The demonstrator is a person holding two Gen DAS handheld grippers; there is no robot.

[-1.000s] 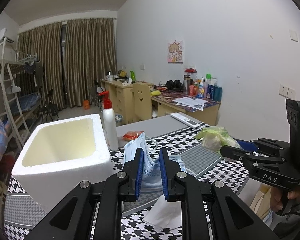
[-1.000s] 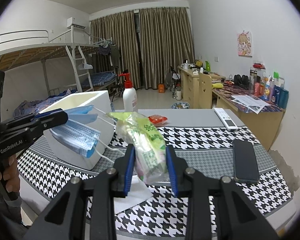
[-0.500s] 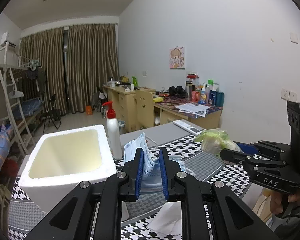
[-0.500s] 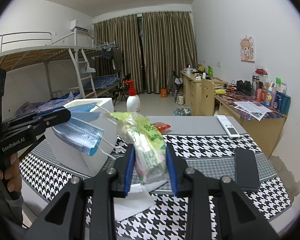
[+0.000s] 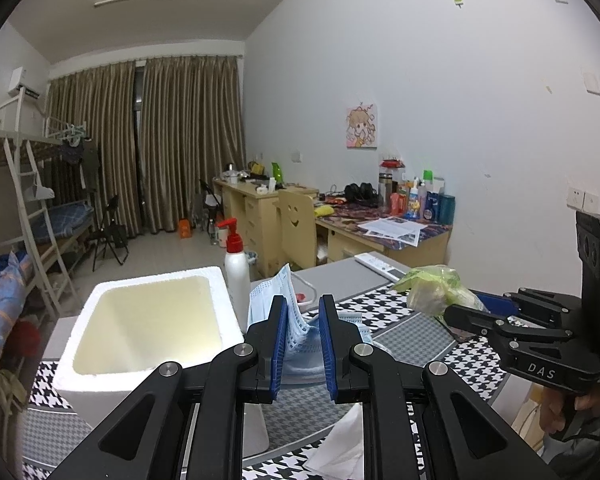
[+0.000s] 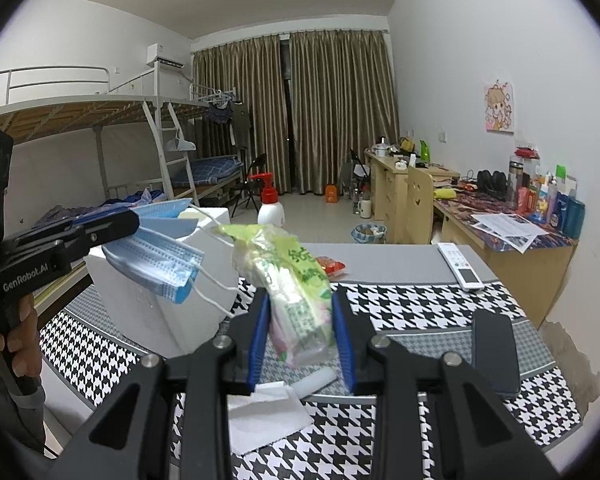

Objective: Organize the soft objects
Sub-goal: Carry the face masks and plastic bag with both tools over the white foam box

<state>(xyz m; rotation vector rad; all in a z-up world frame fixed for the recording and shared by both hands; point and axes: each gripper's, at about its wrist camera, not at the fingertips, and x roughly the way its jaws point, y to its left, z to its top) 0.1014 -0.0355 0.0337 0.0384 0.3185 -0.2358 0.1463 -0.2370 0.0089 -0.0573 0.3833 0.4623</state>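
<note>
My left gripper is shut on a bunch of blue face masks, held in the air just right of a white foam box. In the right wrist view the same masks hang from the left gripper in front of the foam box. My right gripper is shut on a green and clear tissue pack, lifted above the table. From the left wrist view that tissue pack shows at the right gripper's tip.
The table has a houndstooth cloth. On it lie a white tissue, a black phone, a remote, a red packet and a pump bottle. A hand holds the left gripper. Desks line the right wall.
Both wrist views have tilted upward a little, so the table and box sit lower in frame. Both grips stay as they were.
</note>
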